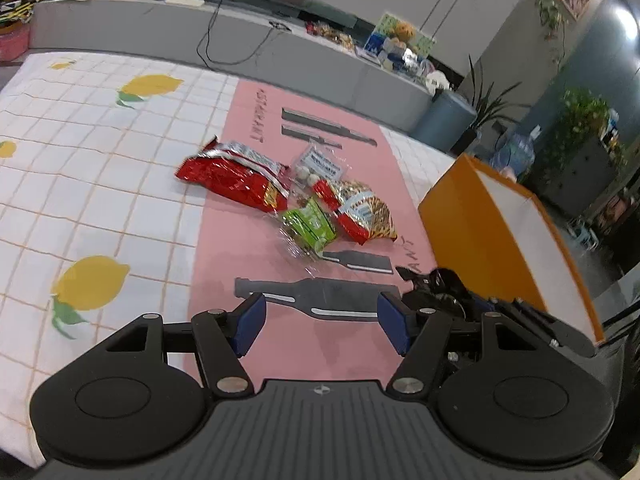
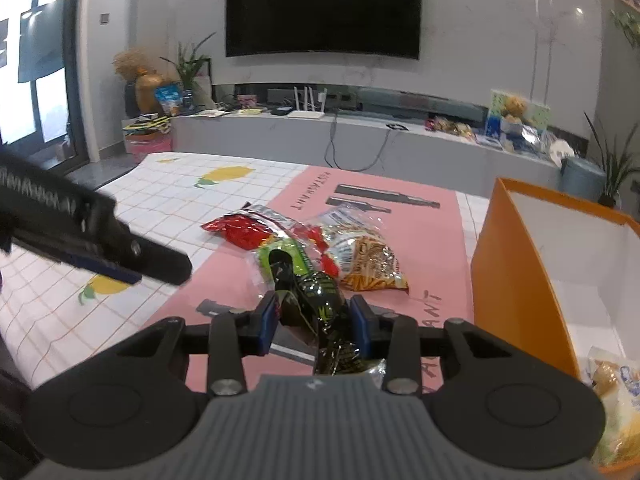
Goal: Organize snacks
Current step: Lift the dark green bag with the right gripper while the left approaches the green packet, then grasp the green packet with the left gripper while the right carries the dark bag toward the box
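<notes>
The right gripper (image 2: 313, 322) is clenched on a dark, glossy snack packet (image 2: 316, 304) with green print, its blue pads pressing the crumpled wrapper from both sides, and the packet is held clear above the pink mat (image 2: 436, 240). Just to the right stands the orange box (image 2: 516, 280) with a white inside, and a pale yellow snack bag (image 2: 612, 384) already lies on its floor. The left gripper (image 1: 322, 322) hangs over the near end of the pink mat (image 1: 224, 320) with its jaws spread apart and nothing between them; from the right wrist view it shows as a blurred dark finger at the left edge. On the mat, beyond both grippers, the remaining snacks lie in a loose heap: a red foil bag (image 1: 236, 176) farthest left, a clear packet with a white label (image 1: 320, 166) behind, a green packet (image 1: 308, 226) in front, and a red-and-orange bag of sticks (image 1: 366, 216) to the right, each touching its neighbours. The orange box (image 1: 460, 224) stands just right of that heap. The mat lies on a tabletop cloth with a white grid and lemon print (image 1: 88, 184). Behind, a long grey ledge (image 2: 360, 136) carries a white router and other small things under a wall television (image 2: 324, 8).
</notes>
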Demonstrator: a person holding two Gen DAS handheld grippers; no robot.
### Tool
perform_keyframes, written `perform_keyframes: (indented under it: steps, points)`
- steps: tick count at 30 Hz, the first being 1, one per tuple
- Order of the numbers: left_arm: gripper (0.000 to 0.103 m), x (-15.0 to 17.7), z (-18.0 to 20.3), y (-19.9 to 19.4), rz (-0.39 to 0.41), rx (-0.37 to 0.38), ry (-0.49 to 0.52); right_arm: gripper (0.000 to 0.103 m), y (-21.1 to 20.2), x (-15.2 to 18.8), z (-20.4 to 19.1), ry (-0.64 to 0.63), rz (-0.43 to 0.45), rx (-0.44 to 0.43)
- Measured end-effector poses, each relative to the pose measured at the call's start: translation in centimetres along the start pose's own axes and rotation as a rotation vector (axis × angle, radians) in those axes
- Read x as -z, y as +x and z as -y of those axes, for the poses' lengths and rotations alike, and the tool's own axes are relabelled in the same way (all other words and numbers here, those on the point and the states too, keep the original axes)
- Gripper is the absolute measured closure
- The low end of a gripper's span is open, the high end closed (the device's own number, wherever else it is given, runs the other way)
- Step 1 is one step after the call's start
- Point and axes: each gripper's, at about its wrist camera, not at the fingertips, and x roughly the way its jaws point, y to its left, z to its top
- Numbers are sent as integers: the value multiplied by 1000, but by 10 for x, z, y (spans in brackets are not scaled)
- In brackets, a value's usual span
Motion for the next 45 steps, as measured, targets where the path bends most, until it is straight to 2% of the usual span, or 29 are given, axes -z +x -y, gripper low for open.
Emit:
perform_keyframes:
  steps: [3,6,10,14,16,21,23,26,27,28,33,35,37,39,40,42,45]
  points:
    - [28,-5,9,18,-23,-19,29,66,11,-2,5,2,-19,0]
    - [28,-15,18,33,-2,-62,75,66,17,-1,11,37,-42,4]
    - [28,-30,24,48,37,-72,143,66,16,4,15,59,-73,0]
    - [24,-41,28,60,51,-31,264,66,8,3,19,71,-71,-10]
    - [20,-43,31,66,57,-47,336,66,5,2,20,68,-65,-10]
    - [20,-41,33,93,-7,-88,435,66,4,2,21,65,-71,-9]
    - [18,-38,32,101,-35,-103,459,66,4,2,21,65,-72,-7]
    - [20,-36,28,108,-27,-139,463,66,4,1,22,76,-70,-16]
    - [25,-36,27,108,-21,-139,456,66,5,1,23,78,-71,-17]
    - [35,-35,27,108,-9,-143,451,66,5,1,23,78,-70,-15]
    - [40,-33,31,107,-5,-184,477,66,6,1,24,82,-70,-16]
    - [37,-31,33,108,-5,-197,485,66,6,1,23,82,-69,-17]
    - [24,-28,36,110,-19,-218,508,66,6,1,24,84,-66,-16]
    - [24,-25,36,116,-53,-227,520,66,5,1,24,86,-62,-16]
    - [35,-23,34,118,-50,-241,519,66,5,1,24,85,-59,-16]
    - [48,-22,31,120,-50,-255,487,66,2,0,23,80,-47,-17]
    - [57,-26,26,114,-39,-226,417,66,-1,-2,23,69,-31,-15]
